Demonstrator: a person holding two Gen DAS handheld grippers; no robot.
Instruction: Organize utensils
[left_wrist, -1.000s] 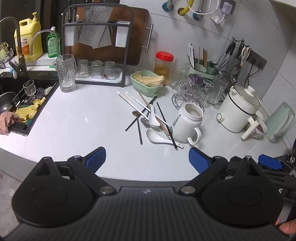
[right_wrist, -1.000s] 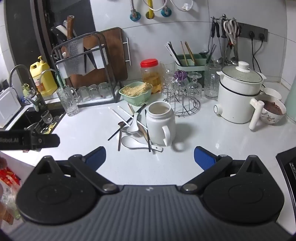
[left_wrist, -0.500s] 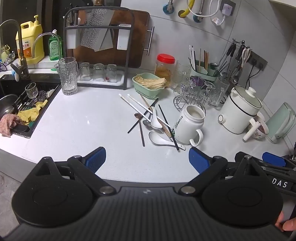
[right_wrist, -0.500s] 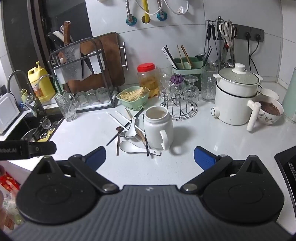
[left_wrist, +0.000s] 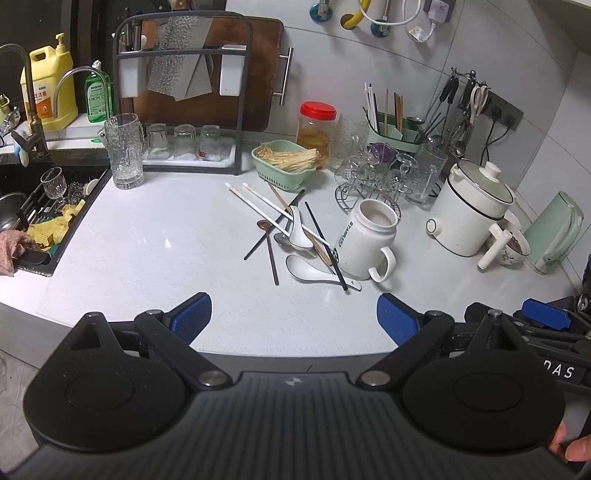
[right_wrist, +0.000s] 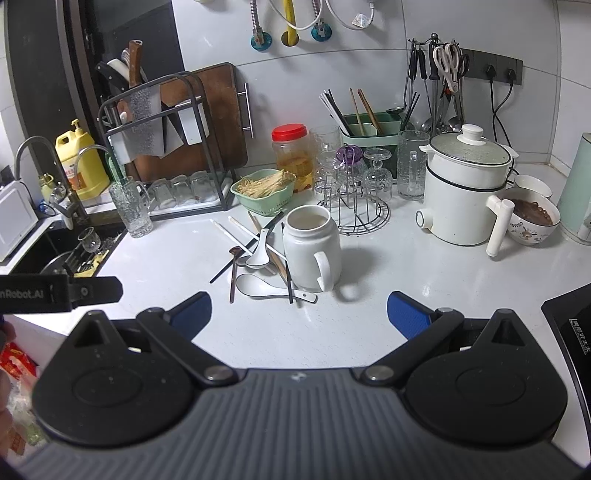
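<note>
So: compared with a second back, both cameras sit a little higher and further from the pile; more near tabletop (left_wrist: 155, 236) shows, and no utensil has shifted. Reading: approach not begun, sorting not started.

Left to right:
- Yellow bottle (left_wrist: 46, 88) by the sink, red label, characters too small to read. Green bottle (left_wrist: 98, 98) beside it, label blurred, possibly "Mesproto" — low confidence.
- Left gripper (left_wrist: 293, 319): jaws spread wide, nothing between them, hovering over the near edge of the tabletop.
- Utensil pile (left_wrist: 295, 236), centre of the tabletop: white chopsticks, black chopsticks, a dark metal spoon, two white ceramic spoons (left_wrist: 314, 271), lying crossed, touching the mug on its left side.
- Mug (left_wrist: 365, 240), white, upright, empty as far as visible; green vertical lettering reads "STARBUCKS".
- Holder (right_wrist: 369, 129), green, at the back wall, already carrying chopsticks — the likely destination, though the mug may be.
- Right gripper (right_wrist: 299, 314): jaws wide apart, empty, facing the mug.
- Printed on the gripper bodies: "nRobot.AI" in the right view, "DAS" in the left view, both cut off.
- Hob (right_wrist: 572, 325), far right: white characters, unreadable.
</note>
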